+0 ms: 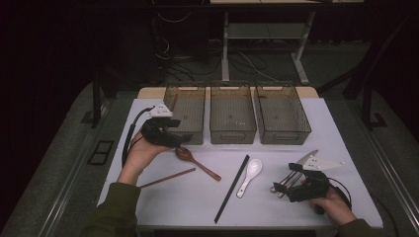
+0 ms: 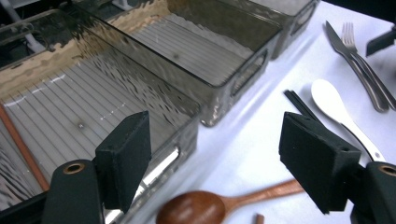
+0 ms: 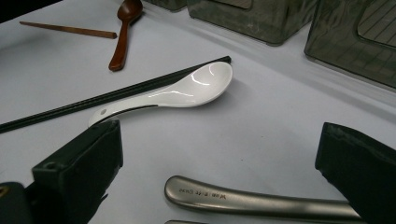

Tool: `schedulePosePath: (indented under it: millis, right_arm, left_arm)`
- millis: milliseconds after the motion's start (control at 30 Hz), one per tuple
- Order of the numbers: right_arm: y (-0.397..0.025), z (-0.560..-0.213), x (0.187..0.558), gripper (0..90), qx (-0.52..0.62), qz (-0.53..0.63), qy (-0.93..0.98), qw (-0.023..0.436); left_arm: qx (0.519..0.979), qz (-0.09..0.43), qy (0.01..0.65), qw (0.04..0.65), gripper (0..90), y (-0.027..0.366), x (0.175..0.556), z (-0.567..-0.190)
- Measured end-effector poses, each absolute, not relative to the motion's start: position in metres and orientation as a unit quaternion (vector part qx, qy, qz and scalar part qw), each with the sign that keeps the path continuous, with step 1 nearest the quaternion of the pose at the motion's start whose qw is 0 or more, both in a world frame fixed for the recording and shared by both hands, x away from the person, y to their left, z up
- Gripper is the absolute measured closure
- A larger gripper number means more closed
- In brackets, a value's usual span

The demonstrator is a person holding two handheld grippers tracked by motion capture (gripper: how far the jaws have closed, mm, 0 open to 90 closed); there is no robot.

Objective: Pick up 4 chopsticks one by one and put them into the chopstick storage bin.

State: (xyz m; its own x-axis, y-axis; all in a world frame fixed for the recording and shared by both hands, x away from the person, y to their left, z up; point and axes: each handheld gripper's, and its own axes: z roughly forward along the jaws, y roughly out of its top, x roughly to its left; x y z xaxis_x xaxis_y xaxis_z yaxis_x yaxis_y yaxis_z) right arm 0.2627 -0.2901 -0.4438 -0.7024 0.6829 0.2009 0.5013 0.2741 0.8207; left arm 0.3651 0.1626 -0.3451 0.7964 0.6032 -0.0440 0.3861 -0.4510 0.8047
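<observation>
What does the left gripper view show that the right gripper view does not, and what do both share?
Left gripper view: the ribbed floor of the smoky plastic bin, a brown wooden stick lying in it, and steel fork tines. Right gripper view: engraved lettering on a steel handle between the open right tongs. Both: the white ceramic spoon, the brown wooden spoon and the black chopsticks.

dim room | table lit from above | soft shadows | sharp
</observation>
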Motion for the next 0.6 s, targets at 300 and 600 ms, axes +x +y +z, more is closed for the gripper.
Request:
schedulePosePath:
  millis: [300, 600]
  right_arm:
    - [-0.292, -0.444, 0.263, 0.7, 0.378, 0.472, 0.790, 0.101]
    - [-0.291, -0.444, 0.263, 0.7, 0.377, 0.469, 0.792, 0.102]
  left_arm:
    - [0.846, 0.129, 0.274, 0.438, 24.3, 0.175, 0.336, -0.362]
    - [0.851, 0.124, 0.274, 0.430, 37.8, 0.194, 0.312, -0.383]
